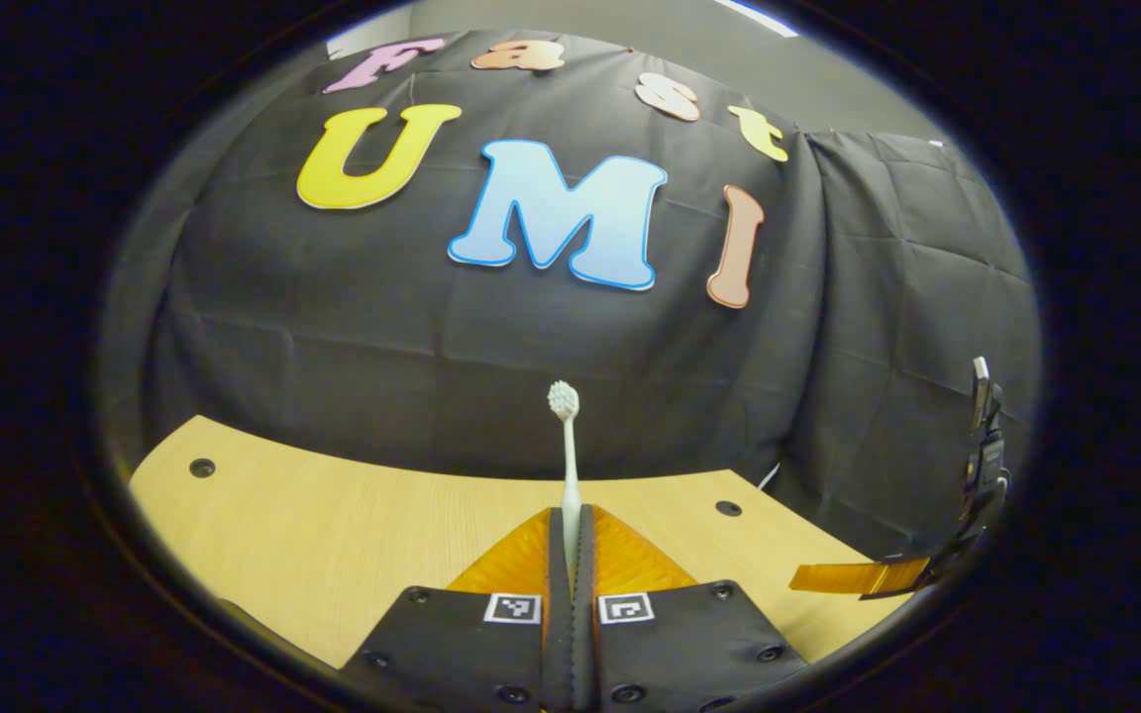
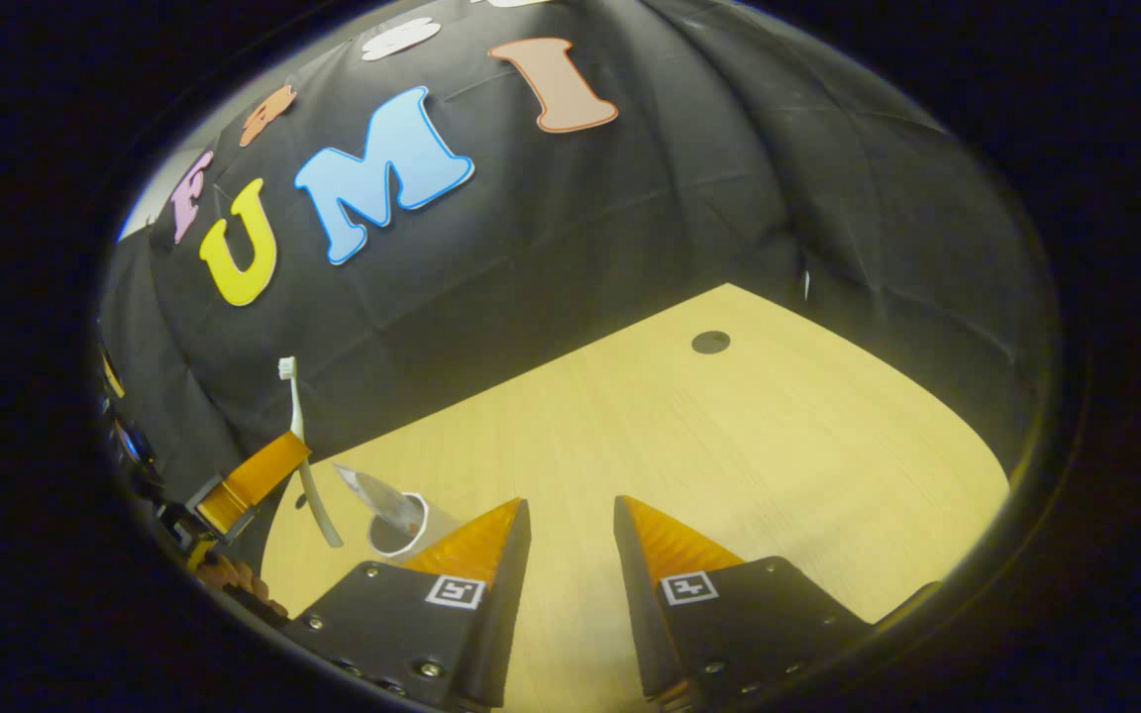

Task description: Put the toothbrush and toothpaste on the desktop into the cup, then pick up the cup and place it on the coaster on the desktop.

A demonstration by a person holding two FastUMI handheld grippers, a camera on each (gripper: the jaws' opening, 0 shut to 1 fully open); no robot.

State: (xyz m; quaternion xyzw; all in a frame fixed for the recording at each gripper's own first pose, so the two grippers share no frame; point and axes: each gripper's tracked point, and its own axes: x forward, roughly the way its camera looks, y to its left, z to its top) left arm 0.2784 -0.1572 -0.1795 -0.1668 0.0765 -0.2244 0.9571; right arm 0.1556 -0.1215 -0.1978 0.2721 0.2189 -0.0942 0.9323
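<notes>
The left gripper [image 1: 570, 525] is pinching the white plastic toothbrush [image 1: 568, 451] upright at frame centre, ready for the white cup [image 2: 400, 525]; the right gripper [image 2: 570, 520] is gaping wide, empty.

In the right gripper view, the surface [image 2: 729, 446] lies bare ahead of the right gripper [image 2: 570, 535], whose jaws stand apart with open wood between them; a gripper could pass forward there as far as the black cloth wall [image 2: 729, 178], which closes off the far edge. Off to that view's left, the cup [image 2: 402, 530] stands on the surface with the toothpaste [image 2: 372, 495] leaning out of its mouth. Just beside it the left gripper [image 2: 254, 475] holds the toothbrush [image 2: 308, 456] upright above the surface, crowding the approach to the cup from that side.

In the left gripper view, the surface [image 1: 333, 525] ahead is bare up to the cloth wall [image 1: 432, 347].
</notes>
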